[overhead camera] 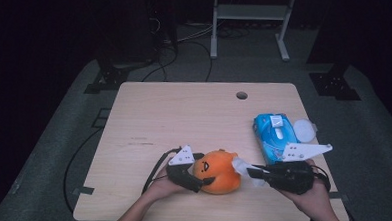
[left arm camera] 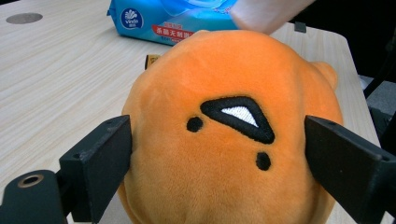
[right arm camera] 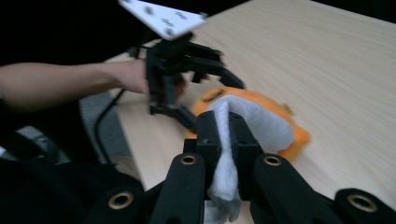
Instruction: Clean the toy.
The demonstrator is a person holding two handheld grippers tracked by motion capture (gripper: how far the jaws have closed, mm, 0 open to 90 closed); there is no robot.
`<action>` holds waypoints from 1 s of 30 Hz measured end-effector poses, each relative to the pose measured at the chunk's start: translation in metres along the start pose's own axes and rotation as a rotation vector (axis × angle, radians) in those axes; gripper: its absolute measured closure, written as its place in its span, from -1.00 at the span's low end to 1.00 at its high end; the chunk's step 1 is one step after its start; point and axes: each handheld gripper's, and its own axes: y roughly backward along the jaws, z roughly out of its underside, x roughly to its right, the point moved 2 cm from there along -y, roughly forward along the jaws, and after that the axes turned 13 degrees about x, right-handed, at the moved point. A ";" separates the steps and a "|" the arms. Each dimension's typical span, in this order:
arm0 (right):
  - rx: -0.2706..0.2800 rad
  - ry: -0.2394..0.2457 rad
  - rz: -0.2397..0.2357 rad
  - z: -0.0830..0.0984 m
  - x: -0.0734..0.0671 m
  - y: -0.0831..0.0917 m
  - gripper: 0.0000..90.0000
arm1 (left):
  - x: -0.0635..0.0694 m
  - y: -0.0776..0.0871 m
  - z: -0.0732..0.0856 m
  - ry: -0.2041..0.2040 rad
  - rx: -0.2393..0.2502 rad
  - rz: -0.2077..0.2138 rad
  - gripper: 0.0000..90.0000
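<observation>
An orange plush toy (overhead camera: 221, 174) with a stitched face lies near the table's front edge. My left gripper (overhead camera: 205, 171) is shut on it; in the left gripper view both black jaws press into the sides of the plush toy (left arm camera: 224, 93). My right gripper (overhead camera: 255, 172) is just right of the toy, shut on a white wipe (overhead camera: 241, 166). In the right gripper view the jaws (right arm camera: 225, 125) pinch the wipe (right arm camera: 264, 126), whose free end drapes over the plush toy (right arm camera: 301, 136). The left gripper (right arm camera: 187, 70) shows behind it.
A blue pack of wet wipes (overhead camera: 274, 136) lies at the right of the wooden table (overhead camera: 174, 114), with a round white lid (overhead camera: 303, 130) beside it. A cable hole (overhead camera: 241, 95) sits near the far edge. Cables trail off the front left.
</observation>
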 end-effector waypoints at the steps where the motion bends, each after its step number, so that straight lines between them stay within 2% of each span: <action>1: -0.004 0.005 -0.004 -0.002 -0.004 -0.001 0.88 | 0.000 0.000 0.000 0.000 0.000 0.000 -0.77; 3: -0.008 0.017 -0.011 -0.003 -0.008 -0.002 0.88 | 0.000 0.000 0.000 -0.005 -0.002 0.000 -0.77; 4: -0.020 0.045 -0.010 -0.004 -0.013 -0.004 0.88 | 0.000 0.000 0.000 -0.002 0.002 0.000 -0.77; 7: -0.038 0.030 -0.032 -0.003 -0.012 -0.010 0.88 | 0.000 -0.001 0.001 0.002 0.007 -0.002 -0.78; 9: -0.081 -0.023 -0.074 0.005 -0.001 -0.025 0.87 | 0.001 -0.001 0.001 0.002 0.006 -0.003 -0.78; 11: -0.113 -0.046 -0.078 0.011 0.009 -0.037 0.85 | 0.001 -0.001 0.001 0.000 0.008 -0.003 -0.78; 12: -0.113 -0.046 -0.078 0.011 0.009 -0.037 0.85 | 0.001 -0.001 0.001 0.000 0.008 -0.003 -0.78; 13: -0.145 -0.056 -0.065 0.017 0.019 -0.049 0.83 | 0.001 -0.001 0.001 0.000 0.009 -0.003 -0.78; 16: -0.182 -0.013 -0.009 0.023 0.028 -0.065 0.75 | 0.002 -0.001 0.000 -0.007 0.004 -0.005 -0.78; 17: -0.182 -0.013 -0.009 0.023 0.028 -0.065 0.75 | 0.002 -0.001 0.000 -0.007 0.004 -0.005 -0.78; 19: -0.164 0.046 0.017 0.024 0.028 -0.075 0.53 | 0.003 -0.002 0.000 -0.019 -0.001 -0.004 -0.78; 20: -0.164 0.046 0.017 0.024 0.028 -0.075 0.53 | 0.003 -0.002 0.000 -0.019 -0.001 -0.004 -0.78; 21: -0.145 0.101 0.038 0.025 0.024 -0.079 0.40 | 0.004 -0.002 0.000 -0.023 -0.002 -0.004 -0.78; 24: -0.124 0.170 0.035 0.026 0.019 -0.087 0.27 | 0.005 -0.003 -0.001 -0.032 -0.011 -0.008 -0.78; 25: -0.124 0.170 0.035 0.026 0.019 -0.087 0.27 | 0.005 -0.003 -0.001 -0.032 -0.011 -0.008 -0.78; 26: -0.129 0.202 0.038 0.029 0.016 -0.093 0.23 | 0.006 -0.003 -0.001 -0.040 -0.015 -0.007 -0.78; 30: -0.133 0.225 0.060 0.036 0.015 -0.101 0.27 | 0.008 -0.004 -0.001 -0.056 -0.030 0.003 -0.81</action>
